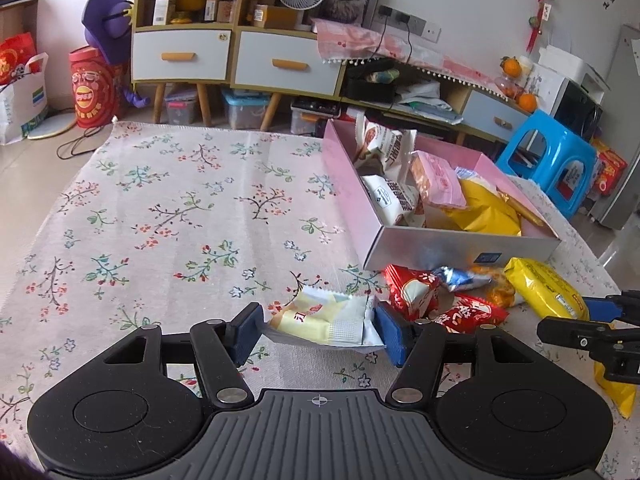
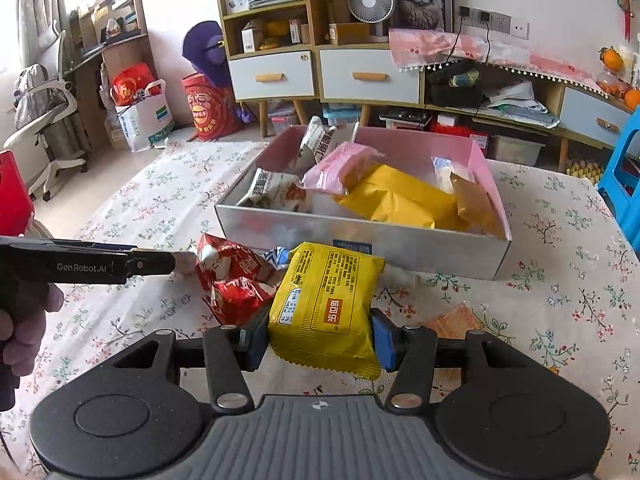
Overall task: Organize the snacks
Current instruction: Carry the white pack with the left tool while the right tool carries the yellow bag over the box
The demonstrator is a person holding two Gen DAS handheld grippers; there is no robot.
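The left gripper [image 1: 319, 330] clamps a pale packet [image 1: 320, 318]; the right gripper [image 2: 318, 338] clamps a yellow packet [image 2: 326, 300]. Either slick wrapper could slip short of the box [image 2: 360, 240].

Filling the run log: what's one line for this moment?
left tool: shut on pale yellow packet | right tool: shut on yellow packet | box: partly filled

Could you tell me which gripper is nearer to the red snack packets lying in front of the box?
Left. The left gripper sits right beside the red snack packets, one pad nearly against them; the right gripper is past the yellow packet it grips.
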